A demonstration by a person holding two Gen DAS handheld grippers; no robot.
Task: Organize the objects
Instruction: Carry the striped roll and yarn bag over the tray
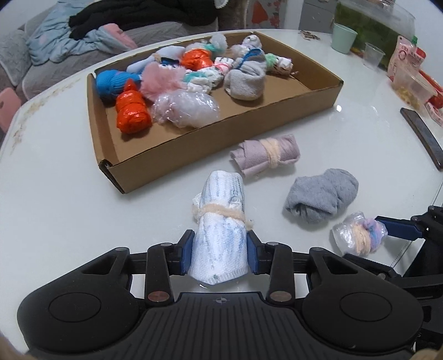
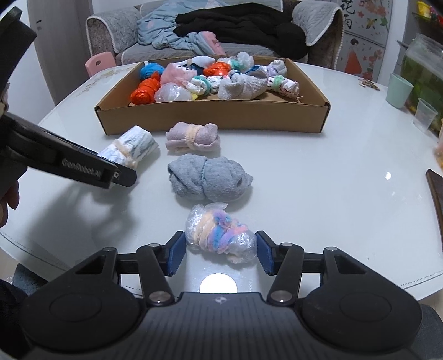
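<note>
My left gripper (image 1: 220, 245) is shut on the near end of a white-and-blue rolled cloth (image 1: 221, 199) tied with a cream band, which lies on the white table (image 1: 69, 193). In the right wrist view that roll (image 2: 133, 146) pokes out beyond the left gripper's black body. My right gripper (image 2: 221, 243) stands open around a plastic-wrapped pastel bundle (image 2: 218, 235). Its blue pads sit close to both sides without squeezing. Beyond it lie a grey roll (image 2: 207, 177) and a lilac roll (image 2: 193, 137). A cardboard tray (image 2: 210, 116) holds several rolled bundles.
A dark phone (image 1: 420, 135) lies at the table's right side, with a green cup (image 2: 398, 90), a clear plastic cup (image 2: 425, 115) and snack packets (image 1: 407, 72) behind it. A sofa piled with clothes (image 2: 221, 25) stands behind the table. A person's hand shows at the left edge.
</note>
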